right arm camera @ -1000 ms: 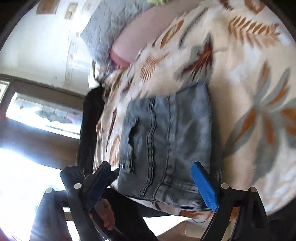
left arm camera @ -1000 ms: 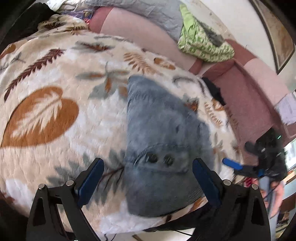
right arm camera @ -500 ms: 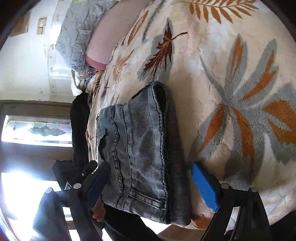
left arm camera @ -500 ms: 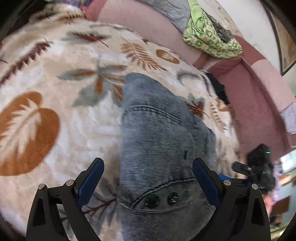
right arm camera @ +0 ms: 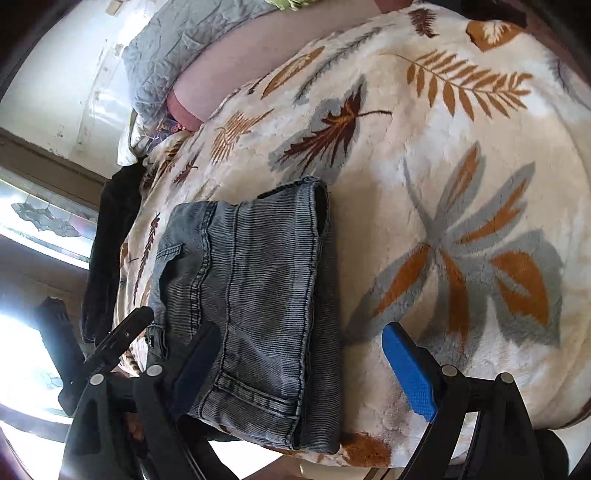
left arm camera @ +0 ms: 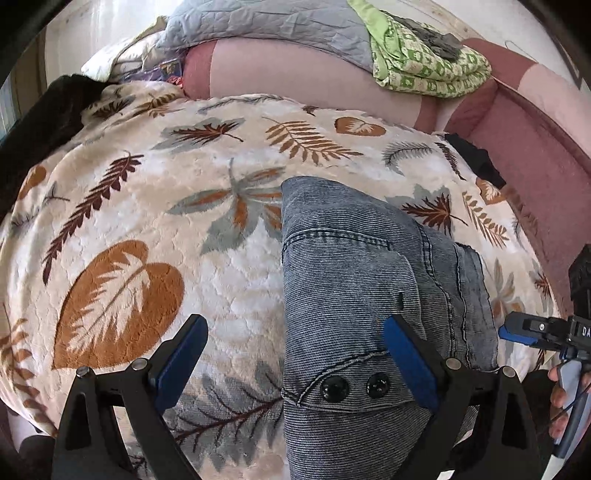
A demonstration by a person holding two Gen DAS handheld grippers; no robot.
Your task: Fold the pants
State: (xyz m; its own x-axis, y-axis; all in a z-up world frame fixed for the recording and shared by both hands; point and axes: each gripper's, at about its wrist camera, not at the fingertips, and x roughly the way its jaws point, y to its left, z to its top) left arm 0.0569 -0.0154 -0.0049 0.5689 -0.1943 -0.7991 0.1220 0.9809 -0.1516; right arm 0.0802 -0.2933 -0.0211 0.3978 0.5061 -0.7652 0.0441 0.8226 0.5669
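Note:
The grey-blue denim pants (left arm camera: 362,295) lie folded into a compact stack on the leaf-patterned blanket (left arm camera: 147,206), with two dark buttons toward me in the left wrist view. My left gripper (left arm camera: 295,354) is open and empty, just above the stack's near end. The pants also show in the right wrist view (right arm camera: 251,295), folded, hem edges stacked at the front. My right gripper (right arm camera: 303,365) is open and empty, hovering over the stack's near edge. The right gripper shows at the right edge of the left wrist view (left arm camera: 532,328).
A pink sofa back (left arm camera: 295,81) runs behind the blanket, with a grey quilt (left arm camera: 266,22) and a green patterned cloth (left arm camera: 424,66) on it. A dark garment (right arm camera: 110,236) hangs at the blanket's edge near a bright window (right arm camera: 33,221).
Both grippers have pulled back and up from the folded pants, so more of the blanket shows. The pants lie still in their folded stack.

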